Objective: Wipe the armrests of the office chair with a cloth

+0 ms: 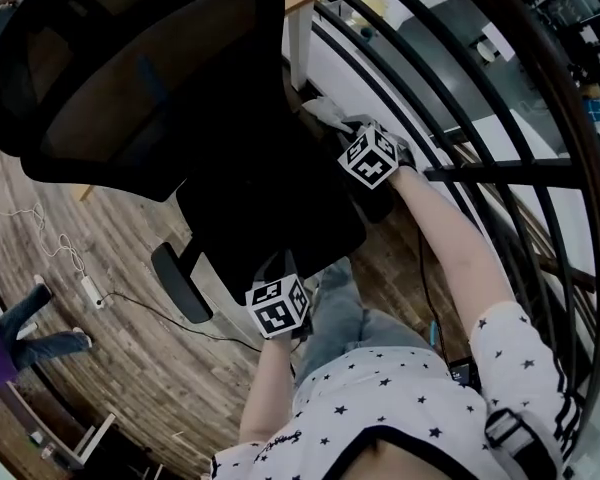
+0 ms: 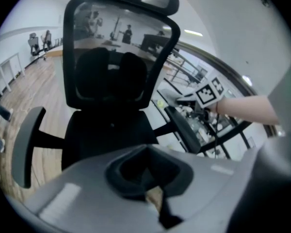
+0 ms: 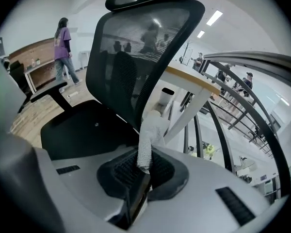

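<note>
A black mesh office chair (image 1: 140, 68) stands in front of me, its seat (image 1: 270, 208) below the backrest. My right gripper (image 1: 352, 128) is shut on a white cloth (image 1: 325, 111) above the back end of the right armrest (image 1: 380, 203). In the right gripper view the cloth (image 3: 149, 140) sticks up from the closed jaws of the right gripper (image 3: 140, 171). My left gripper (image 1: 275, 263) hovers at the seat's front edge, shut and holding nothing. In the left gripper view, the left gripper (image 2: 145, 171) faces the seat, with the grey left armrest (image 2: 26, 147) and right armrest (image 2: 184, 127) on either side.
A wooden desk with a white leg (image 1: 298, 28) stands just behind the chair. A black curved railing (image 1: 460, 118) runs along the right. A power strip and cable (image 1: 88, 290) lie on the wood floor at left, near a standing person (image 1: 20, 338).
</note>
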Motion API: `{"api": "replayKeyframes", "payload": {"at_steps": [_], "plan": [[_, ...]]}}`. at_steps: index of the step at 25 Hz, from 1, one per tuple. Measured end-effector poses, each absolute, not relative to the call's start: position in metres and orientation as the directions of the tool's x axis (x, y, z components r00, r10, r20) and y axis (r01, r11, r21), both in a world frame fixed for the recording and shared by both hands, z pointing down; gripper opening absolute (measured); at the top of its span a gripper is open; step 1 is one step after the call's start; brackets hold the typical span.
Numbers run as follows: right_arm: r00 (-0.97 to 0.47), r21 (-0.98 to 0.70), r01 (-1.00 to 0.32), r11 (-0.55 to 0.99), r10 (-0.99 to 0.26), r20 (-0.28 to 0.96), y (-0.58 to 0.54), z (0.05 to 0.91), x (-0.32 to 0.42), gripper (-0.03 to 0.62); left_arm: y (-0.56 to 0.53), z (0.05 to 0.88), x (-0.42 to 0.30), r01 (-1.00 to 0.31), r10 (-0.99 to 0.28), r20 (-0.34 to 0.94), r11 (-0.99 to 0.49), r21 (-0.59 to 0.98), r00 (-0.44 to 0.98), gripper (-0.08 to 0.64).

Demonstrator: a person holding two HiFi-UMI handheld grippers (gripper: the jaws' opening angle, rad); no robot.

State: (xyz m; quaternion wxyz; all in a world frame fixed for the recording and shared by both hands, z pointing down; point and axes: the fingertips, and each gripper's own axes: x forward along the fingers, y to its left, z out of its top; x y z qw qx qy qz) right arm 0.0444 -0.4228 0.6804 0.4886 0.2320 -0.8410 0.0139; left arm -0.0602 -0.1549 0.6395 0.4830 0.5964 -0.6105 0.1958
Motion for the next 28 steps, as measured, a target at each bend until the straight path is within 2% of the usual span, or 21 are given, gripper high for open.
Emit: {"api": "replayKeyframes", "payload": {"at_steps": [18, 28], "plan": [[-0.383, 0.113, -0.372, 0.922, -0.263, 0.885, -0.4, 0.713, 0.043, 0.03, -0.156, 0.64, -0.052, -0.919, -0.534, 0.823, 0.194, 0.342, 0.194, 0.005], [-0.372, 0.117, -0.346, 0.931, -0.251, 0.894, -0.391, 0.713, 0.047, 0.029, -0.152, 0.636, -0.048, -0.921, -0.542, 0.818, 0.188, 0.341, 0.193, 0.005]]}}
